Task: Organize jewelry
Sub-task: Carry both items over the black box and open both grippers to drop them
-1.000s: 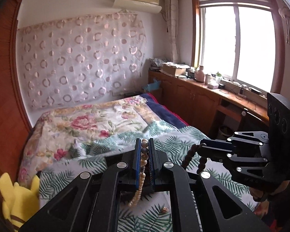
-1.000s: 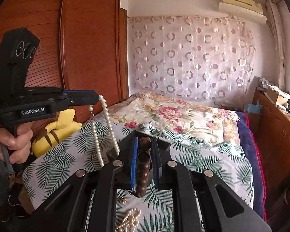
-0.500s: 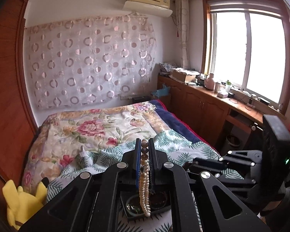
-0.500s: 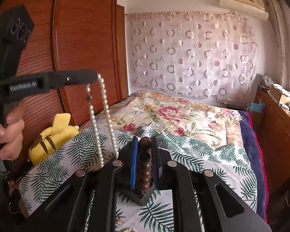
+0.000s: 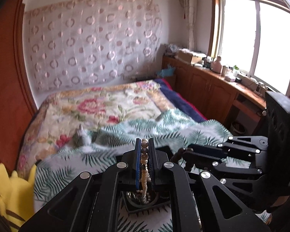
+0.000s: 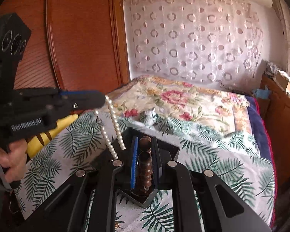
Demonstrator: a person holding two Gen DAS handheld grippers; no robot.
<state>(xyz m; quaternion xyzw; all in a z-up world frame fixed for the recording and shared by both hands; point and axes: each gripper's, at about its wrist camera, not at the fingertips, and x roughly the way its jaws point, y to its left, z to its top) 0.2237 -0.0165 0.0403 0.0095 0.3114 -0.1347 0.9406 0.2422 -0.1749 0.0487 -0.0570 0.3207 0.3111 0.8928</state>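
While jaws pinch pearl strand (image 5: pixel 144 172) and wooden beads (image 6: pixel 144 160), black tray (image 6: pixel 165 147) sits mostly hidden

Pearl necklace (image 6: pixel 111 127): smooth, glossy off-white beads. Bead bracelet (image 6: pixel 144 161): dark brown, polished, looks like wood. Left gripper (image 5: pixel 144 155) and right gripper (image 6: pixel 145 154): matt black plastic bodies, bright metal screw heads, ribbed blue pads. Tray (image 6: pixel 165 148): matt black. Bedspread (image 6: pixel 212 154): soft printed cloth. Wardrobe (image 6: pixel 83 44): varnished reddish wood, semi-gloss. Wall curtain (image 6: pixel 195 38): sheer cloth with shiny rings. Yellow toy (image 5: pixel 11 195): plush.
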